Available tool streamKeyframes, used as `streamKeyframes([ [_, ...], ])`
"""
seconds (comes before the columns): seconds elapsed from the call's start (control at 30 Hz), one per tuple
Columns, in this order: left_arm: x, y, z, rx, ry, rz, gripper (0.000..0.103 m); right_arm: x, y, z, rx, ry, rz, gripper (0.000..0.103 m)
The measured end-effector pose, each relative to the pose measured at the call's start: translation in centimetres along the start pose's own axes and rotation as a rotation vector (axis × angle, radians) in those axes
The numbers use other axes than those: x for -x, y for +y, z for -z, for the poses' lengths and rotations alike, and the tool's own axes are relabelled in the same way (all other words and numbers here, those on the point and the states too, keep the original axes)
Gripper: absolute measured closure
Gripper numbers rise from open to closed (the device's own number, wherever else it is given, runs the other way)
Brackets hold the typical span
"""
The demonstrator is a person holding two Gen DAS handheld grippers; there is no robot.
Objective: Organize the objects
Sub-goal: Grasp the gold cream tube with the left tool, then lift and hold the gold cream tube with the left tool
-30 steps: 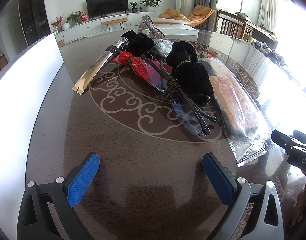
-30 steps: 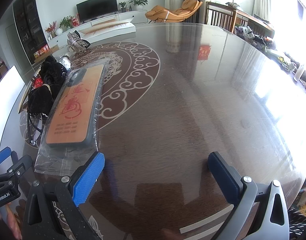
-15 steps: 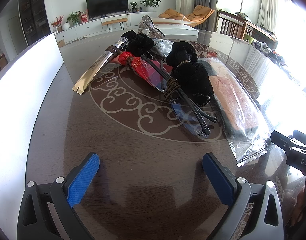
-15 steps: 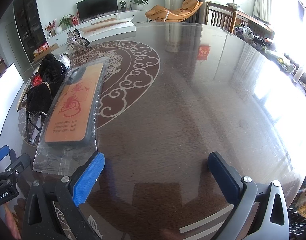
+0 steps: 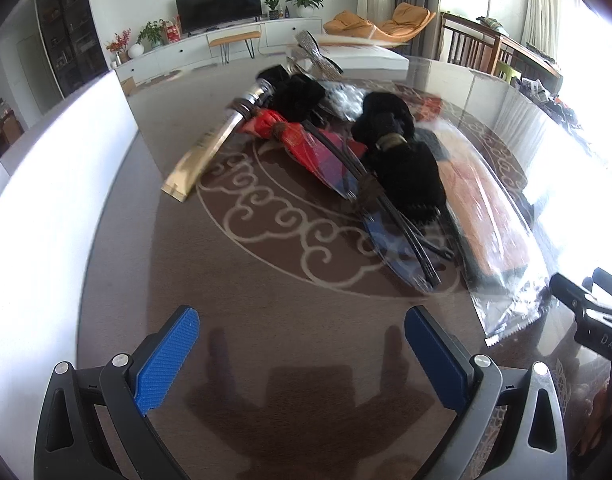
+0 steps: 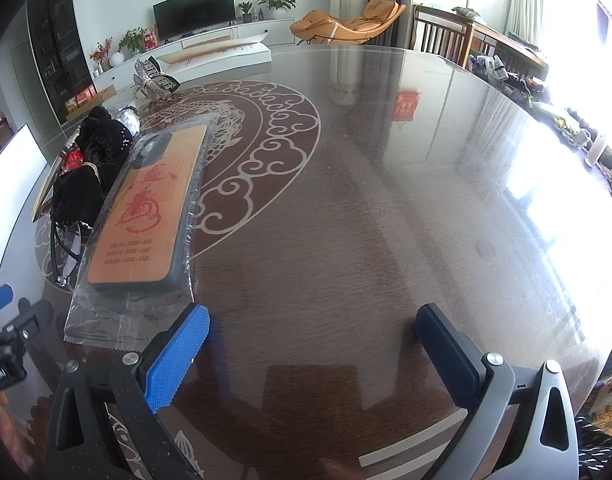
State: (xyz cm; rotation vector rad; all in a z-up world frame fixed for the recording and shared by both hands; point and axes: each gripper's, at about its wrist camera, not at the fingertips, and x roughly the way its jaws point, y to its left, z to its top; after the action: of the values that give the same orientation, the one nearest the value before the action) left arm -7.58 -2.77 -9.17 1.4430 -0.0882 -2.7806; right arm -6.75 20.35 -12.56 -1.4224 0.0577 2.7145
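Left wrist view: the pile of objects (image 5: 346, 152) (gold-sheathed tube, red wrapped item, black fuzzy pieces, cords) lies heaped mid-worktop (image 5: 266, 340), with the bagged phone case (image 6: 150, 208) touching its right side. My left gripper (image 5: 302, 344) and right gripper (image 6: 312, 340) both hover with jaws wide apart, holding nothing. Judging by that, nothing looks sorted yet; everything's left to do.

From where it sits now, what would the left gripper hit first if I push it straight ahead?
Bare table first. Beyond that, the left gripper, jaws open and empty, lines up roughly with the clutter pile, probably the red-and-blue item or black cords. Depth is unclear through the fisheye.
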Motion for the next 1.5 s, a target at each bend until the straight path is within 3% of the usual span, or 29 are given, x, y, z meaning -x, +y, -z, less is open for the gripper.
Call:
streamKeyframes([
  [0.1,0.8,2.6,-3.2,0.049,-0.038,-0.066,0.000,0.0,0.0,-0.1,0.000,0.000,0.001,0.000],
  [0.2,-1.5,4.7,-6.9,0.063,0.048,-0.120,0.000,0.0,0.0,-0.1,0.000,0.000,0.001,0.000],
  [0.27,-4.6,5.5,-9.0,0.043,0.128,-0.105,0.000,0.0,0.0,-0.1,0.000,0.000,0.001,0.000],
  [0.33,-7.0,6.3,-10.6,0.053,0.153,-0.113,0.000,0.0,0.0,-0.1,0.000,0.000,0.001,0.000],
  [0.47,-11.0,7.5,-12.7,0.079,0.206,-0.043,0.000,0.0,0.0,-0.2,-0.002,-0.001,0.003,0.000],
  [0.53,-11.8,8.4,-13.4,0.115,0.197,-0.002,0.000,0.0,0.0,-0.2,-0.002,-0.001,0.004,0.000],
  [0.67,-12.3,8.8,-13.9,0.114,0.179,-0.008,0.000,0.0,0.0,-0.2,-0.003,-0.002,0.005,0.000],
  [0.7,-12.0,8.8,-13.7,0.105,0.156,-0.005,0.012,0.0,0.0,-0.2,-0.004,-0.002,0.005,0.000],
  [0.73,-11.4,8.7,-13.6,0.097,0.129,-0.003,0.036,0.0,0.0,-0.2,-0.004,-0.002,0.005,0.000],
  [0.77,-11.0,8.6,-13.5,0.098,0.117,-0.006,0.047,-0.1,0.1,-0.3,-0.004,-0.003,0.005,0.000],
  [0.8,-10.7,8.6,-13.3,0.108,0.119,-0.011,0.067,0.0,0.1,-0.3,-0.004,-0.003,0.006,0.000],
  [0.87,-10.1,8.6,-12.7,0.129,0.129,-0.025,0.077,0.0,0.1,-0.3,-0.005,-0.003,0.006,0.000],
  [1.07,-6.5,8.0,-7.5,0.221,0.142,-0.082,0.077,0.0,0.1,-0.3,-0.004,-0.003,0.006,0.000],
  [1.27,-1.4,5.3,-0.4,0.174,0.112,-0.078,0.077,0.0,0.2,-0.3,-0.004,-0.003,0.007,0.000],
  [1.37,-0.3,4.7,1.3,0.156,0.080,-0.056,0.073,0.0,0.1,-0.3,-0.005,-0.003,0.007,0.000],
  [1.4,-0.3,4.5,1.6,0.151,0.067,-0.053,0.059,0.0,0.1,-0.3,-0.005,-0.003,0.006,0.000],
  [1.43,-0.4,4.3,1.8,0.148,0.060,-0.062,0.033,0.0,0.1,-0.3,-0.004,-0.003,0.006,0.000],
  [1.5,-1.0,4.2,1.7,0.164,0.069,-0.085,0.003,0.0,0.1,-0.3,-0.004,-0.003,0.006,0.000],
])
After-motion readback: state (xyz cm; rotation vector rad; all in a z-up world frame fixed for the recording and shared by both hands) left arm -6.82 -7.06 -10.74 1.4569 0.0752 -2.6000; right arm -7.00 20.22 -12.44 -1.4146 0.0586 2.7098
